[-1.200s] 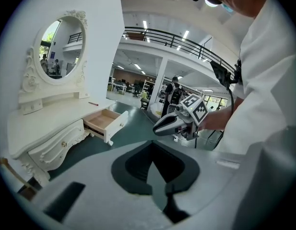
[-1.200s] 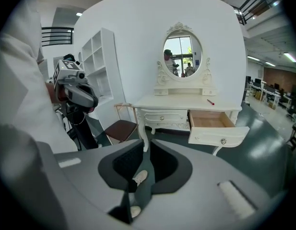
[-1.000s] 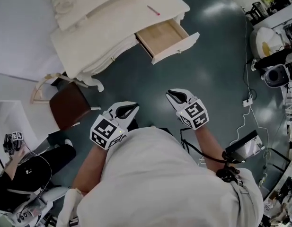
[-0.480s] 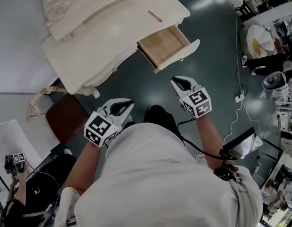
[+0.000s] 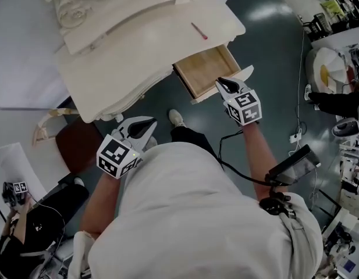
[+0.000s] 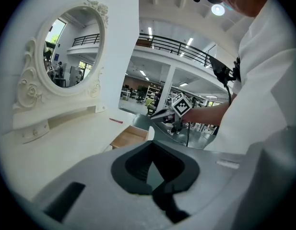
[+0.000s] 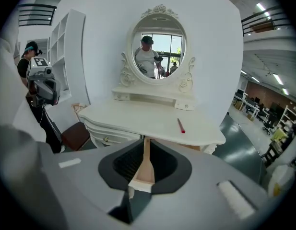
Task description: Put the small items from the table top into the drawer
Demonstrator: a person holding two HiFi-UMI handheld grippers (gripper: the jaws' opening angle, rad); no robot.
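A red pen point(image 5: 198, 31) lies on the cream dressing table point(image 5: 127, 45), near the corner above the open wooden drawer point(image 5: 202, 68). My right gripper point(image 5: 227, 86) hangs over the drawer's front edge. Its jaws have just been opening a little, and only the drawer point(image 7: 147, 169) shows through the gap between them. The pen point(image 7: 181, 125) lies ahead on the top. My left gripper point(image 5: 142, 125) is off the table's front edge, over the floor, narrowly open and empty. From its view point(image 6: 155, 178) I see the pen point(image 6: 115, 120), the drawer point(image 6: 128, 137) and the right gripper point(image 6: 159, 114).
An oval mirror point(image 7: 159, 48) stands at the back of the table. A brown stool point(image 5: 80, 144) sits left of it. Another person point(image 5: 28, 220) sits at the lower left. Cables point(image 5: 301, 121) and cluttered benches point(image 5: 342, 57) fill the right side.
I have walked up to the table. The right gripper went from mid-floor to the drawer's front edge. The left gripper moved toward the table's front.
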